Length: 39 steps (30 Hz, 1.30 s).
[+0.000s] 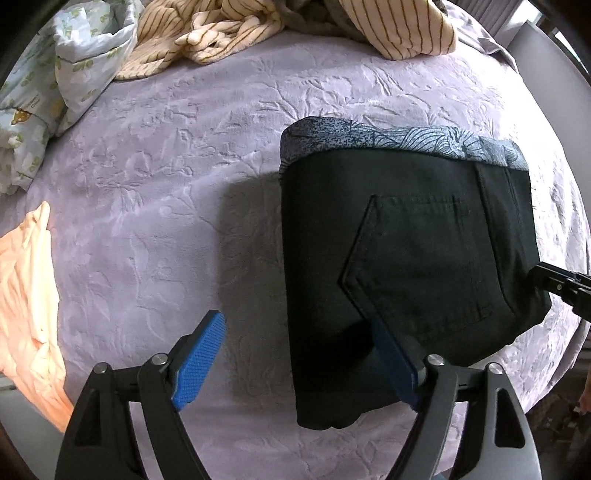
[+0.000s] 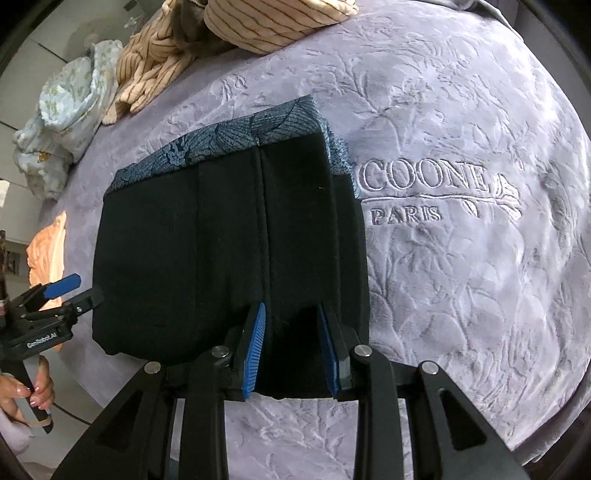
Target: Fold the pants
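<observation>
The black pants (image 1: pixel 406 258) lie folded into a compact rectangle on the lilac bedspread, with a blue patterned lining strip (image 1: pixel 399 138) showing along the far edge and a back pocket on top. They also show in the right wrist view (image 2: pixel 221 240). My left gripper (image 1: pixel 299 328) is open and empty; its right finger hovers over the pants' near left corner, its left finger over bare bedspread. My right gripper (image 2: pixel 291 314) is open, fingers straddling the pants' near edge, holding nothing. The left gripper also shows in the right wrist view (image 2: pixel 77 288).
The lilac embossed bedspread (image 2: pixel 461 277) carries "COONE PARIS" stitching right of the pants. A striped cream blanket (image 1: pixel 295 26) lies at the far edge, a pale floral cloth (image 1: pixel 74 66) far left, and an orange garment (image 1: pixel 29 295) at the left.
</observation>
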Tool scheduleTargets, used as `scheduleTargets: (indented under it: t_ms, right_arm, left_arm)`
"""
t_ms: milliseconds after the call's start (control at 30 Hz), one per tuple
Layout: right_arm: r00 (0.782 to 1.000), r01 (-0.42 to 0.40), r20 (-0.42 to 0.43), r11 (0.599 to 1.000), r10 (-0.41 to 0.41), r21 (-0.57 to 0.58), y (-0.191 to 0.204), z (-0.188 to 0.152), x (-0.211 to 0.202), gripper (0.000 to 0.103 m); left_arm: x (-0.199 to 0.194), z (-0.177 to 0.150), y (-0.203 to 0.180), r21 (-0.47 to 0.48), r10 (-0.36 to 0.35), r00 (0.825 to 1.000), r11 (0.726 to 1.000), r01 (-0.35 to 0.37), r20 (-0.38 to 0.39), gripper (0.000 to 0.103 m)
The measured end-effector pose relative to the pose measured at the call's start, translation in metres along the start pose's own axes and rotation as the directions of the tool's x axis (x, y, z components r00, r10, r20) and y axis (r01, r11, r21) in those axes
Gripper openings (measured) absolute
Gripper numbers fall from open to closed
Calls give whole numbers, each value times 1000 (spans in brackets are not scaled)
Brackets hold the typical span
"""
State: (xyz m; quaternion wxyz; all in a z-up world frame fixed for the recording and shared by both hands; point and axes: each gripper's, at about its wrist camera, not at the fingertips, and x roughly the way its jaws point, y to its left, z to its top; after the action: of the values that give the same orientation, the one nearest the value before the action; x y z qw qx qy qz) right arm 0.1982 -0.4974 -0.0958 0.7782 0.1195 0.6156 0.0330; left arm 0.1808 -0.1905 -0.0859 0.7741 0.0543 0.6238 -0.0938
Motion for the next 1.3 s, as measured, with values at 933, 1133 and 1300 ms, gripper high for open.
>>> scheduleTargets:
  t_ms: [933,1133,1300]
  right_arm:
    - [987,-152,-30,979,158,138,-46,2,3,86]
    - [982,-173,-51,976,181,130,-46,10,10,89]
    - [973,-215,-61,968,225,131,-49,18,16,94]
  left_arm:
    - [25,16,6,-32,-108,990,994,106,-86,102]
    - [33,20,18,-82,-176,978,982,168,-107,102]
    - [40,31,23,-95,-200,974,977,191,-103,102]
